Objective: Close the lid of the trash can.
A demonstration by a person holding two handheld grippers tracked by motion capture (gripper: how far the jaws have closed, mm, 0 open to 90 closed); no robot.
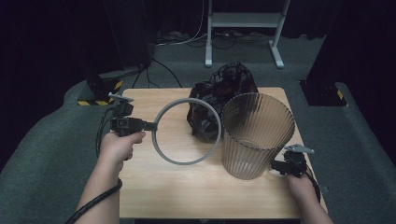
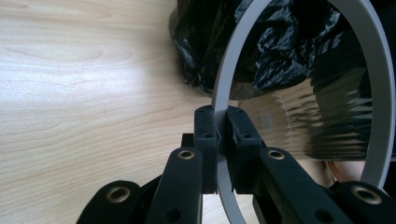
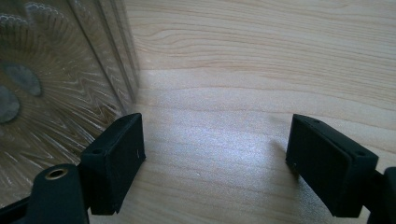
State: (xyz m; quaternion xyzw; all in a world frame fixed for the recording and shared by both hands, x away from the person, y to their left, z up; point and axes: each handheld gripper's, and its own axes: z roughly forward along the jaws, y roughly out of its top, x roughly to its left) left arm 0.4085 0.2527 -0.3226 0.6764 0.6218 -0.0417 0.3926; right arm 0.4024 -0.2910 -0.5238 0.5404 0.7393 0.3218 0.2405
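My left gripper (image 1: 150, 125) is shut on the rim of a thin grey ring (image 1: 184, 163) and holds it out over the wooden table (image 1: 196, 196). In the left gripper view the two jaws (image 2: 222, 123) pinch the ring (image 2: 224, 79) edge-on. A clear ribbed bin (image 1: 256, 140) stands upright at the table's right. Behind the ring and the bin lies a crumpled black plastic bag (image 1: 224, 84). My right gripper (image 1: 280, 167) is low beside the bin's base. Its jaws (image 3: 215, 168) stand open over bare wood, the left one next to the bin's wall (image 3: 56, 84).
The black bag (image 2: 280, 42) and the bin (image 2: 317, 121) show through the ring. A white metal stand (image 1: 243, 28) is on the grey floor beyond the table. A yellow-and-black striped base (image 1: 100, 91) sits off the table's far left corner.
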